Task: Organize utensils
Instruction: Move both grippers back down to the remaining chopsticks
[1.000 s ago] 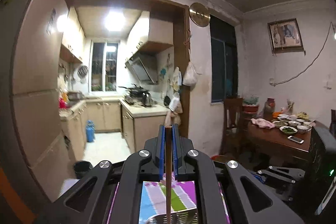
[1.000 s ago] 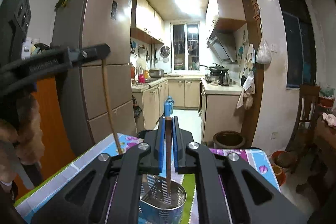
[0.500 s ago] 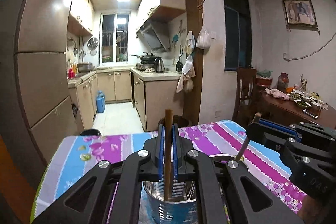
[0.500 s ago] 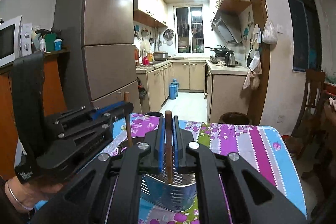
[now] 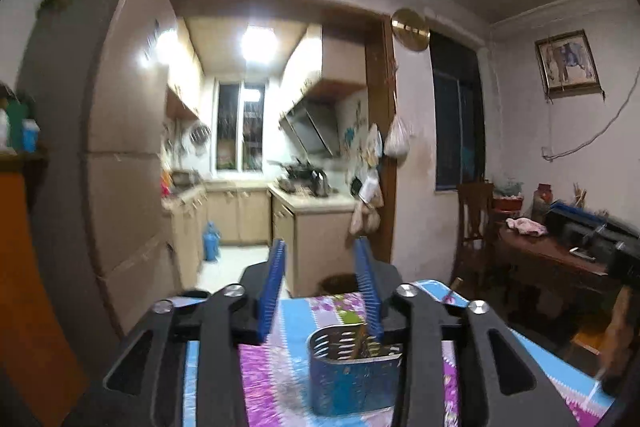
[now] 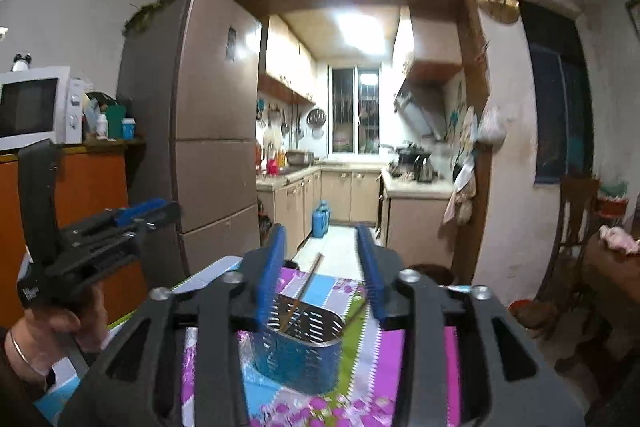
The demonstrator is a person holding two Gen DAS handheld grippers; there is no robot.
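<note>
A table (image 6: 420,367) under a bright patterned cloth carries a perforated metal utensil holder (image 6: 298,351), with the kitchen doorway beyond. Two chopsticks (image 6: 306,287) lean inside it, tips down, tops resting against its rim. Both tools have just been opening: the left tongs (image 5: 322,291) and the right tongs (image 6: 322,267) stand parted with nothing between their blue pads. The holder looks light; a low sweep by either tool could likely tip it or flick the slanting sticks out. Both point level across the table, and a hand (image 6: 52,331) grips the left tool's handle.
</note>
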